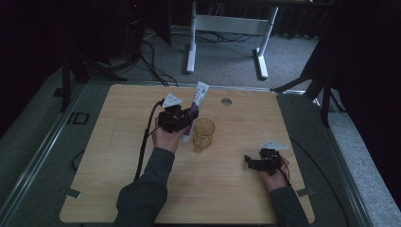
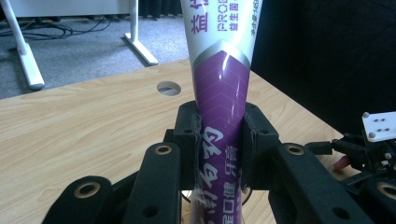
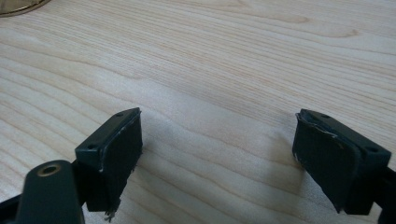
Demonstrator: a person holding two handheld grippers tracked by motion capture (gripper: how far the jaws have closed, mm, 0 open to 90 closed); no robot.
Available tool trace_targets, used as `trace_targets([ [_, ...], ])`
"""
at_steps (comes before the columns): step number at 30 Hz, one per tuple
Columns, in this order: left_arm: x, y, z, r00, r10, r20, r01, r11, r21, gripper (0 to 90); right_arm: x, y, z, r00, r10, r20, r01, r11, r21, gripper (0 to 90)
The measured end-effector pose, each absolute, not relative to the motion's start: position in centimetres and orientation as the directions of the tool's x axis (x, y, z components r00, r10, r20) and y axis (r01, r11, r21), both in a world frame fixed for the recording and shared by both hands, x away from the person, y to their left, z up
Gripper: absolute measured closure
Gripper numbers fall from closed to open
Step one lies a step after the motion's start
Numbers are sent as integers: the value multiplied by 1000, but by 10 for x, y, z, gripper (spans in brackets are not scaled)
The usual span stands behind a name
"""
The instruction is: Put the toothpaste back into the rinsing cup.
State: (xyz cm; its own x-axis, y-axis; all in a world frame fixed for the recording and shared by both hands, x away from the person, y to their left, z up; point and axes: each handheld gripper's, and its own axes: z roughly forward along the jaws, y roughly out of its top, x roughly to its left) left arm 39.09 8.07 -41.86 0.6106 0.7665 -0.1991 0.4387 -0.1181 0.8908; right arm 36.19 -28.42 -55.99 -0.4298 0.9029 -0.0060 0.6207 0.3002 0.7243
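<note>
We see a big wooden table (image 1: 118, 189) w/ a small round hole (image 1: 226, 101) near its far edge; the room around it is very dark, so the sides are hard to make out. Past the table stands a white desk frame (image 1: 227, 28) on grey carpet, its top cut off by the high view's edge. The person's arms come in from the bottom, cut off at the sleeves. Next biggest is the toothpaste tube (image 1: 196, 106), white up top & purple lower down. It stands tall in the middle of the table, just left of the glass, leaning a bit. The left gripper (image 1: 182, 118) has its jaws squeezed tight on the tube's purple part. In the left gripper view the tube (image 2: 222, 93) is cut off at the top, and its bottom end is hidden behind the jaws. We can read "PRO" on the white part, then purple signs and white signs we can't read; the rest is cut off. The amber glass (image 1: 203, 135) stands right beside the tube; we can't tell if they touch. The right gripper (image 1: 249, 161) rests near the table's right side, well apart from the tube. Its jaws are spread wide w/ bare wood between them.
</note>
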Motion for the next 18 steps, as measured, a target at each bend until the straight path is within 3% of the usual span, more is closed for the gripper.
trace_targets([
  [18,398,73,-415,623,755,-205,415,-97,905,718,362,-284,-560,-429,903,-5,621,299,724,157],
])
